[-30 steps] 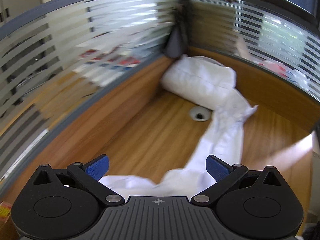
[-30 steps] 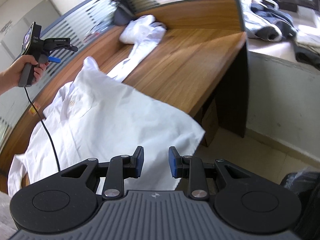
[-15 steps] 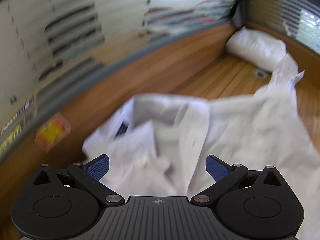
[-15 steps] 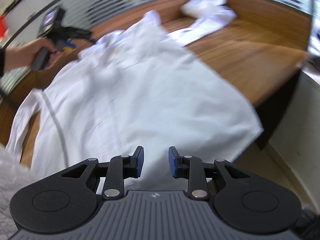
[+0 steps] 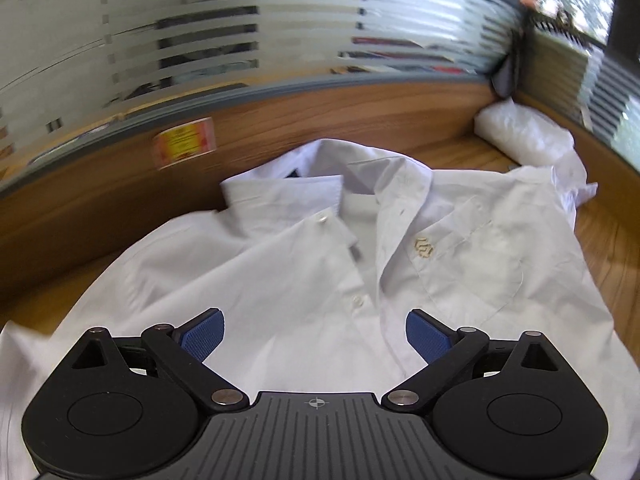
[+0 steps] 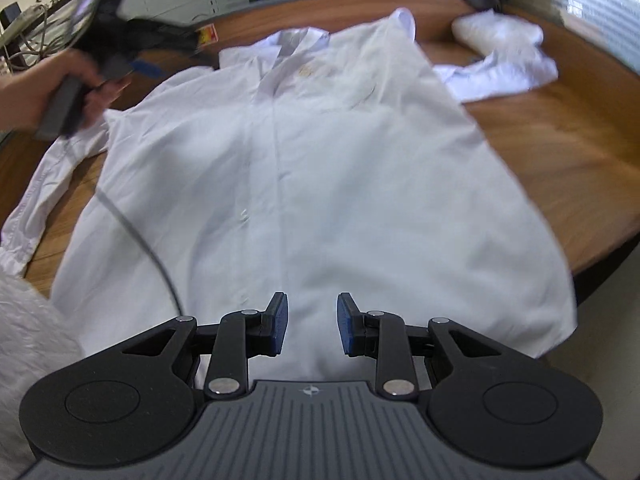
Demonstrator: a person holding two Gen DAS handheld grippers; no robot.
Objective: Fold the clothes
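Hovering my left gripper (image 5: 314, 334) over the white shirt (image 5: 304, 276) chest, fingers spread wide, my right gripper (image 6: 312, 324) above the hem, slightly parted, shirt flat on wooden desk (image 6: 560, 152).

Black tongs (image 5: 315, 336) with blue ribbed pads (image 5: 200, 334); silver pivot screws; grey grooved housing; thin dark cable (image 6: 132, 228).

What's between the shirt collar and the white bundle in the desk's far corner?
In the left wrist view, the white shirt's own shoulder and a crumpled sleeve run from the collar to the bundle; nothing else, only slivers of wooden desk.
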